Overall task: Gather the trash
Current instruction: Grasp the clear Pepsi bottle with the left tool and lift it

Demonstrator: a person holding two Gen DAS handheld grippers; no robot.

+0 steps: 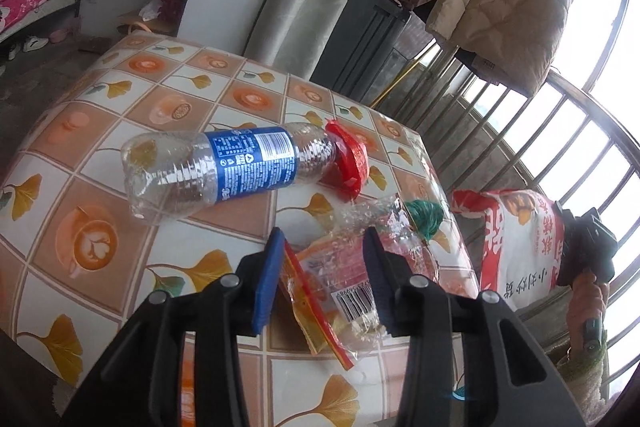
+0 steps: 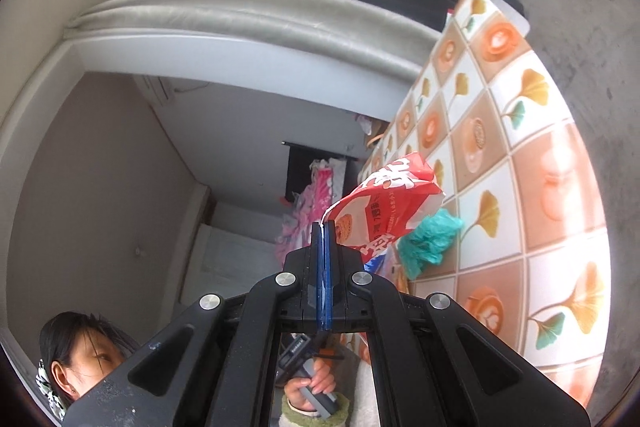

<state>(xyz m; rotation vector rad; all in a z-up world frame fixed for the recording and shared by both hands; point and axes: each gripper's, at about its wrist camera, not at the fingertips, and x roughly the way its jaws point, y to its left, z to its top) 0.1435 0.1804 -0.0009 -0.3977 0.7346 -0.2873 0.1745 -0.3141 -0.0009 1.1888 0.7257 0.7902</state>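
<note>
The left gripper [image 1: 320,267] hangs low over the table [image 1: 168,95], its blue pads [image 1: 267,279] spread apart and clamping nothing; between them, on the patterned cloth, lies a crumpled clear wrapper [image 1: 340,291] with an orange-red strip and a barcode. The wrapper's long axis runs from near the camera away toward the table's far right edge, where a green wad [image 1: 424,217] sits at its far end. Whether the pads touch the wrapper cannot be told. Beyond it an empty bottle [image 1: 224,171] with a blue label lies on its side, its long axis running roughly left to right across the left wrist view; its base points left and its neck end points right, butting against a red scrap [image 1: 348,163]. To the right, off the table's edge, hangs a red-and-white bag [image 1: 516,239], held up by the right gripper [image 1: 588,243], which shows in this view as a dark body with the person's hand [image 1: 588,307] below it. In the right wrist view the right gripper [image 2: 325,227] is clenched on the bag [image 2: 384,203]: its pads meet flat with the bag's thin edge pinched between them, and the bag stretches away from the tips toward the upper right. The green wad [image 2: 428,239] lies just beside the bag on the table [image 2: 520,167].
</note>
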